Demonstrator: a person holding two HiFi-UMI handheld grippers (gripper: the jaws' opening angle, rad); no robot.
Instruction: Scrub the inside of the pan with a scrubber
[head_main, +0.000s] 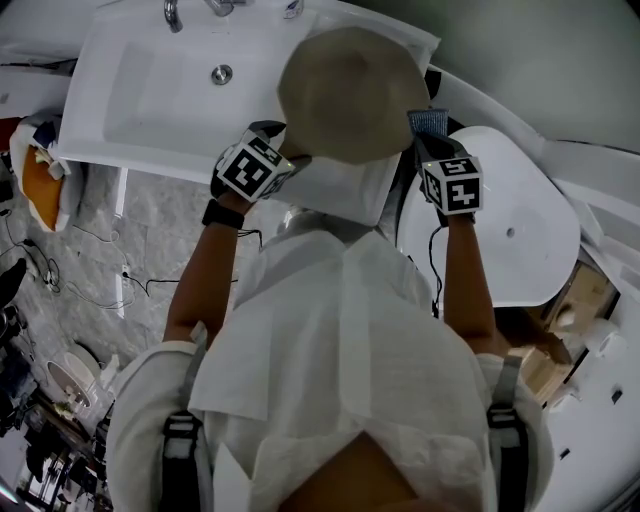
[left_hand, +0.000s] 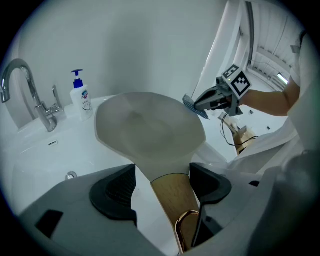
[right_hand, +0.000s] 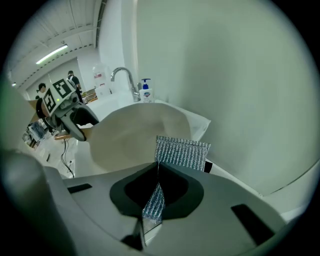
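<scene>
Left tool (left_hand: 162, 176) closed on the wooden handle (left_hand: 175, 200) of the pan (left_hand: 150, 130). Pan held up, tilted, over the sink (head_main: 130, 90), near the tap (left_hand: 25, 90) and soap bottle (left_hand: 79, 92). Right tool (right_hand: 158, 170) clamped on a folded silver scrubber (right_hand: 180, 152). Scrubber sits at the pan's far rim; contact unclear.
</scene>
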